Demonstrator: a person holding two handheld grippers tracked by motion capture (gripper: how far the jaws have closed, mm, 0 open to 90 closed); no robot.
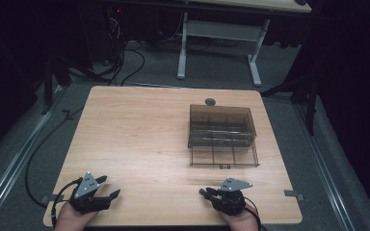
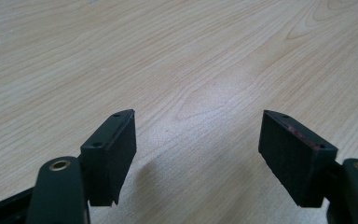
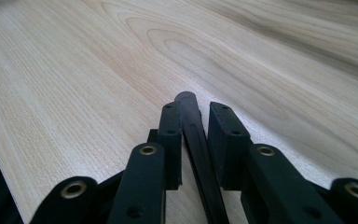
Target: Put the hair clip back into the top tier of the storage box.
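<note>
Translucent smoky-brown plastic compartment box [image 1: 223, 134] sits right of centre in the high view, on the light wood-grain table [image 1: 139, 139], lid hinged open and lying flat toward the near edge, small latch at its front lip. Grid dividers visible inside; can't tell whether the compartments hold anything. Small dark round disc [image 1: 210, 101] lies just beyond the box's far edge, apart from it. Right gripper [image 1: 207, 193] is at lower right of the high view, held in a hand at the table's near edge, well apart from the box; in the right gripper view its jaws are clamped on a thin black rod-like tool [image 3: 192, 126] that pokes out past the tips. Left gripper [image 1: 110, 188] is at lower left, also at the near edge; the left gripper view shows its jaws spread wide with bare tabletop between them.
</note>
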